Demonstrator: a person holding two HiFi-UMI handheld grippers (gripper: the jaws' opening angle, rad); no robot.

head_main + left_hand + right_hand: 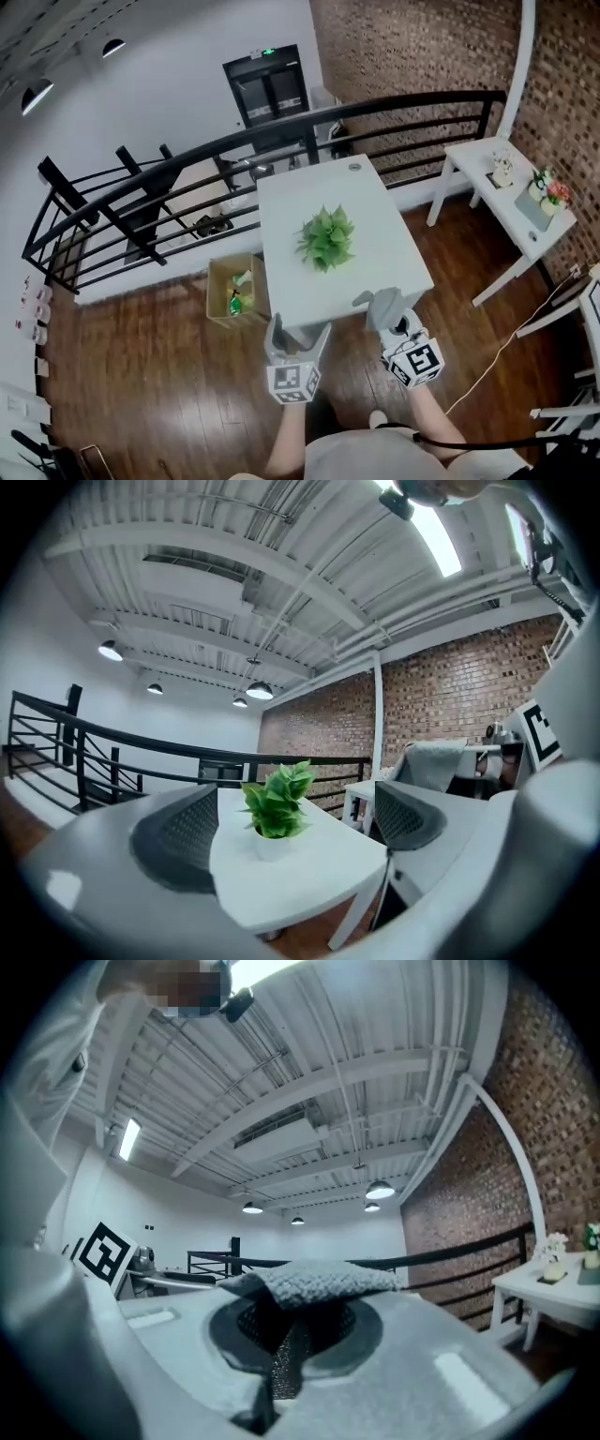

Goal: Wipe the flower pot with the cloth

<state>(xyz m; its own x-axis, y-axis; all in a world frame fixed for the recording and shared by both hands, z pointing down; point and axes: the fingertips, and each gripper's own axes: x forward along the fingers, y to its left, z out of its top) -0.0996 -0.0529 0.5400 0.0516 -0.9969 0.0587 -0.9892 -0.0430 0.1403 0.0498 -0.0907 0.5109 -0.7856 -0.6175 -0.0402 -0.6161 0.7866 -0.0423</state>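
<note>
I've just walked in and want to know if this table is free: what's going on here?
A person stands at the near edge of the white table with a gripper in each hand. The right gripper is shut on a grey cloth. The left gripper is open and empty, pointing toward the flower pot, which stands with its green plant in the middle of the table. Neither gripper touches the pot, so wiping has not begun.

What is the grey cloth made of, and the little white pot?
The cloth looks like soft microfibre or terry: grey, matte, nubbly all over. The pot looks smooth, plain white, perhaps ceramic or plastic; too blurred to tell.
</note>
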